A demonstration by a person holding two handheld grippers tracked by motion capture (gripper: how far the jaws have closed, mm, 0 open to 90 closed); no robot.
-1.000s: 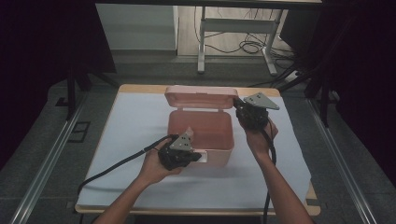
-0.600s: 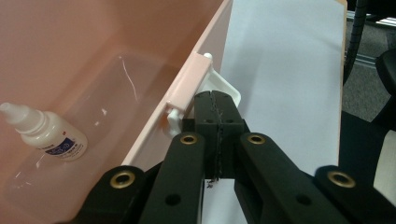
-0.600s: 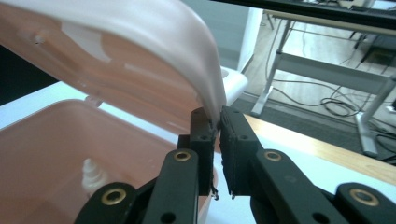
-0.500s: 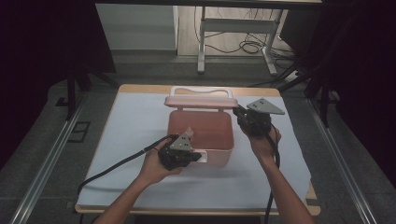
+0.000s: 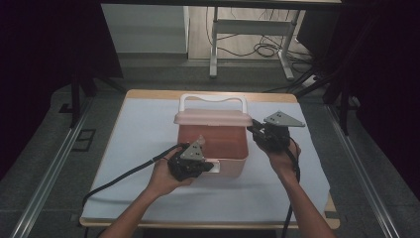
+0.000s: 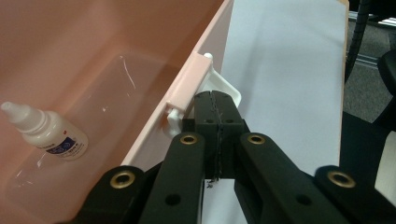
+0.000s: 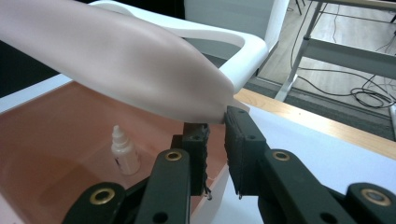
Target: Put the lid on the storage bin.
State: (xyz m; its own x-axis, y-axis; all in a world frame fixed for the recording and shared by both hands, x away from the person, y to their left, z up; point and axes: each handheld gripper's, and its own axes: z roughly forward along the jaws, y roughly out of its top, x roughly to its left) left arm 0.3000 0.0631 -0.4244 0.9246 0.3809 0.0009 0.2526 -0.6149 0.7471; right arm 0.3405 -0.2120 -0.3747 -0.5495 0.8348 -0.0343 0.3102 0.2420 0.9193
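A pink plastic box (image 5: 213, 144) stands mid-table, its pink lid (image 5: 213, 118) with a white handle (image 5: 213, 97) tilted low over the back half. Inside lies a small white dropper bottle (image 6: 46, 135), also seen standing by the wall (image 7: 122, 149). My left gripper (image 5: 210, 166) is at the box's front wall, its jaws pressed together (image 6: 215, 100) with the tips against the white latch tab (image 6: 229, 91). My right gripper (image 5: 251, 128) is at the lid's right corner. Its jaws (image 7: 215, 126) have just been opening, and the lid (image 7: 116, 60) edge rests above the gap, unpinched.
The box sits on a white mat (image 5: 138, 148) covering a wooden table (image 5: 148, 93). Behind the table are metal desk legs (image 5: 214, 44) and loose cables (image 5: 267, 49) on the floor. A rail (image 5: 49, 168) runs along the left side.
The lid has swung down from standing upright to lying low over the box. My right gripper came down with it and its jaws parted. The left gripper stayed still.
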